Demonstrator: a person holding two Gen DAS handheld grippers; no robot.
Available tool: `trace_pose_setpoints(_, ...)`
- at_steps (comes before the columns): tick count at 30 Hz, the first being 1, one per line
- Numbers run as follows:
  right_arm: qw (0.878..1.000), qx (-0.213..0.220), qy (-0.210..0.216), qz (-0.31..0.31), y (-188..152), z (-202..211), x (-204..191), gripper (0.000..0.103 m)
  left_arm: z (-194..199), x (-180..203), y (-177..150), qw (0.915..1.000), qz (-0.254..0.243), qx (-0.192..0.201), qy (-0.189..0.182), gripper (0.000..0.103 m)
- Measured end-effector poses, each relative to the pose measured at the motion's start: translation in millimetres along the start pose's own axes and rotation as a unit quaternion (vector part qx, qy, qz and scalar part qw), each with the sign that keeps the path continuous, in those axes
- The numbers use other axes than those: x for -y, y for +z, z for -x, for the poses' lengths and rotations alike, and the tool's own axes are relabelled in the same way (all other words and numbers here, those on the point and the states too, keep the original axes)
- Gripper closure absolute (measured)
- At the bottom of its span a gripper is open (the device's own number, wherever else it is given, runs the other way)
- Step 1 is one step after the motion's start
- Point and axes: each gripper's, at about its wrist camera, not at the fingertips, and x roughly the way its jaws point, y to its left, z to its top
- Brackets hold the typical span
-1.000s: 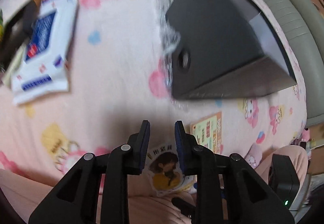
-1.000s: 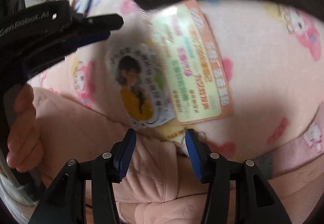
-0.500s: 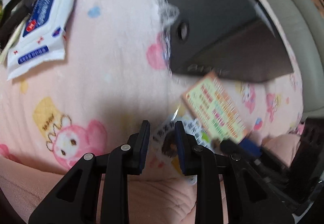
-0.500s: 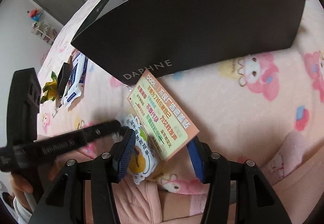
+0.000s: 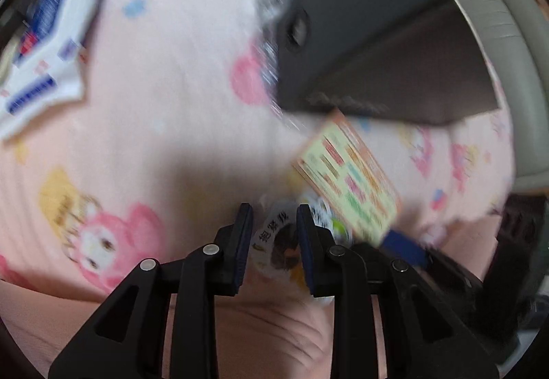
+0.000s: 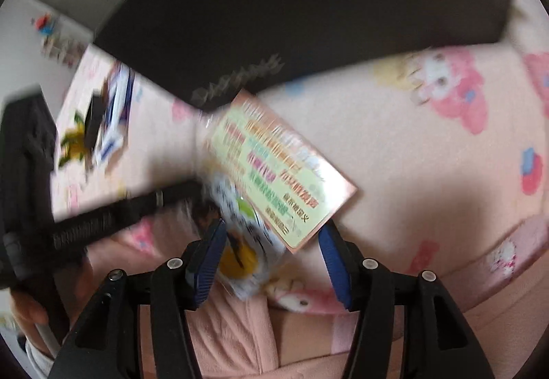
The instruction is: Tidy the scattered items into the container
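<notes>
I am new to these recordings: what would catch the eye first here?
First, the big dark box filling the far side of the pink cartoon blanket. Then the bright orange-edged card in front of it, overlapping a round sticker, with the open right claw and left claw near them.

Both views smeared by motion blur. Print on the orange-bordered yellow card (image 6: pixel 279 169) unreadable; lettering on the dark box front (image 6: pixel 240 75) illegible. White-and-blue wipes packet (image 5: pixel 44 46) cut off at left edge. Round cartoon sticker (image 5: pixel 276 241) partly hidden behind blue pads (image 5: pixel 303 241).
</notes>
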Motion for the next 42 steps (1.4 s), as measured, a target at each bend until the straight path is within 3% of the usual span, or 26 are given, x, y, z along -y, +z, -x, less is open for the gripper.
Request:
trace_pose_setpoints(4,0.999,0.034,0.004,-0.023,-1,12,9,0.05,6,-1,3,0.9996,0.001,0.027,0.004,0.078)
trace_pose_setpoints(8,0.999,-0.003,-0.038,0.008,-2,-8,-3,0.05,-1,0,4,0.9999,0.0,0.014,-0.001,0.076)
trace_pose_setpoints(10,0.999,-0.03,-0.039,0.013,-6,-19,-7,0.045,-5,0,4,1.0,-0.001,0.003,-0.005,0.074)
trace_pose_setpoints(14,0.999,-0.033,-0.024,0.01,-3,-31,-10,0.039,-14,1,5,0.9997,-0.004,-0.018,-0.015,0.074)
trace_pose_setpoints(18,1.0,0.018,0.004,-0.013,2,-18,0,0.039,-22,0,5,0.999,-0.002,-0.037,-0.025,0.064)
trace_pose_setpoints(21,0.997,0.072,0.014,-0.029,9,-5,5,0.039,-23,-1,5,0.9993,0.012,-0.027,-0.023,0.064)
trace_pose_setpoints(28,0.999,0.005,-0.033,0.001,9,-17,13,0.039,-32,5,13,0.9999,0.008,-0.008,0.007,0.067)
trace_pose_setpoints(30,0.999,-0.005,-0.031,0.005,13,-28,9,0.039,-36,3,15,0.9997,0.012,-0.019,-0.006,0.066)
trace_pose_setpoints(32,1.0,0.002,-0.007,0.009,20,-31,6,0.041,-39,-1,18,0.9984,0.023,-0.037,-0.037,0.066)
trace_pose_setpoints(35,0.999,0.025,0.028,0.019,28,-25,1,0.043,-32,-8,7,0.9984,0.025,-0.035,-0.035,0.066)
trace_pose_setpoints(42,1.0,0.014,-0.003,0.001,51,-49,-1,0.042,-35,-2,2,0.9996,0.011,-0.027,0.0,0.066)
